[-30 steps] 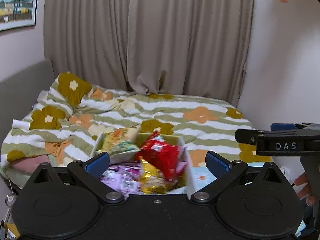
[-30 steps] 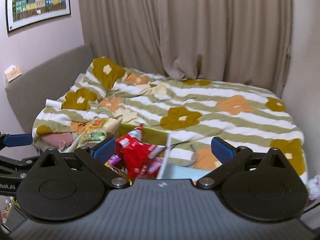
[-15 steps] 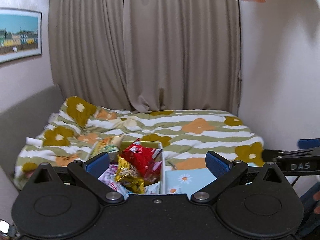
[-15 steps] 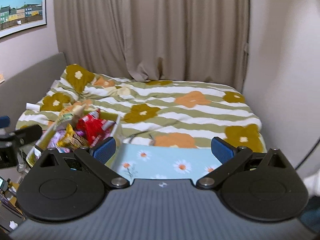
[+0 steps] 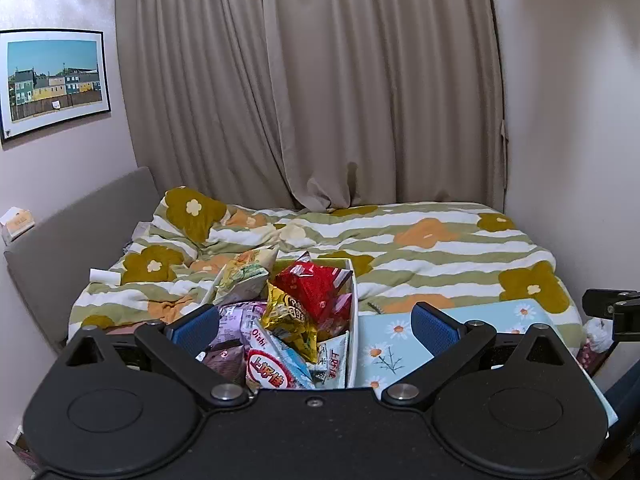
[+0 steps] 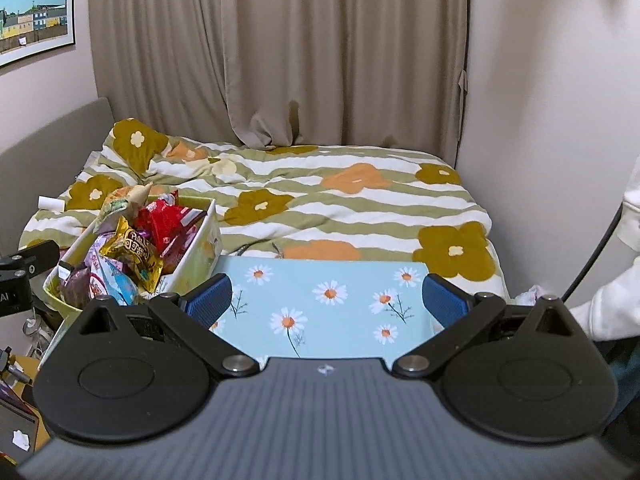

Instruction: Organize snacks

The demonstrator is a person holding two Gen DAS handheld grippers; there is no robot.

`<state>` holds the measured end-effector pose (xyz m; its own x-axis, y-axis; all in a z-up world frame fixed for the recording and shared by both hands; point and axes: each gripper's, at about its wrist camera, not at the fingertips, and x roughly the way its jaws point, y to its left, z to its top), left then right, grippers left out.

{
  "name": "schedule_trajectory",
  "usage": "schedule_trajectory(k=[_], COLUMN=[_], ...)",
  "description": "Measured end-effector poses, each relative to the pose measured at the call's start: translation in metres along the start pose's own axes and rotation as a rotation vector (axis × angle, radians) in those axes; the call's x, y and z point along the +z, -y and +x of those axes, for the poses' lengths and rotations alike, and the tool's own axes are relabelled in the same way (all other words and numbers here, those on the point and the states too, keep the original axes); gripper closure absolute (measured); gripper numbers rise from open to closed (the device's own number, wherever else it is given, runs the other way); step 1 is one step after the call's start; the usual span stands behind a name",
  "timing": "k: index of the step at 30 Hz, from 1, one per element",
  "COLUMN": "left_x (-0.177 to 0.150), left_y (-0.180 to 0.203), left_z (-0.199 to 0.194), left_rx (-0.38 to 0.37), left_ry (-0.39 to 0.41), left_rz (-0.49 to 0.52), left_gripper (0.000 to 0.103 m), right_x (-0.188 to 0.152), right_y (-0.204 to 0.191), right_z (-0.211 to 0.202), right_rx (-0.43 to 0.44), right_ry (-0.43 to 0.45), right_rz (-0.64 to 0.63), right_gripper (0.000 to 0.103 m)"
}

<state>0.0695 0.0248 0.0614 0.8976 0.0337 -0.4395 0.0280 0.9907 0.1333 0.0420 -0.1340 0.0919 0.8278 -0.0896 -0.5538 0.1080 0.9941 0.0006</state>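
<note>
Snacks (image 5: 296, 316) are piled in a pale green box (image 5: 352, 320) at the near edge of the bed (image 5: 400, 248), seen at lower centre in the left wrist view and lower left in the right wrist view. A red packet (image 5: 316, 284) is seen on top of the pile, a gold packet (image 5: 292, 314) just in front of it, a yellow-green packet (image 5: 244, 280) leaning over the box's far left rim, and a white-and-red "Oishi" packet (image 5: 268, 364) nearest the camera. A light blue board with daisies (image 6: 328, 304) is laid flat just right of the box, its left edge against the box wall.

The left gripper (image 5: 314, 328) is held above the near end of the box with its blue fingers (image 5: 196, 328) spread wide; nothing is gripped, and no packet is touched as far as can be told. The right gripper (image 6: 326, 300) is held over the daisy board, fingers (image 6: 442, 300) likewise spread wide and empty.

Part of the other gripper's black frame is seen at each view's edge. A white sleeve (image 6: 612, 300) is seen at the right edge of the right wrist view. Beige curtains (image 5: 320, 100) hang behind the bed, and a framed picture (image 5: 54, 80) is on the left wall.
</note>
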Motion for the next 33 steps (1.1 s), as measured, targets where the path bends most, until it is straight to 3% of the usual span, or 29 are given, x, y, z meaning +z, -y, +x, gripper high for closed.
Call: schedule_trajectory(k=[33], left_x=[0.0014], left_y=[-0.0055], left_z=[0.0047], left_rx=[-0.019], left_ry=[-0.013], left_rz=[0.003], left_gripper=[0.000], right_x=[-0.0043], right_y=[0.0013], right_z=[0.0042], right_rx=[-0.015], right_ry=[-0.015], right_rz=[0.029], right_gripper=[0.000])
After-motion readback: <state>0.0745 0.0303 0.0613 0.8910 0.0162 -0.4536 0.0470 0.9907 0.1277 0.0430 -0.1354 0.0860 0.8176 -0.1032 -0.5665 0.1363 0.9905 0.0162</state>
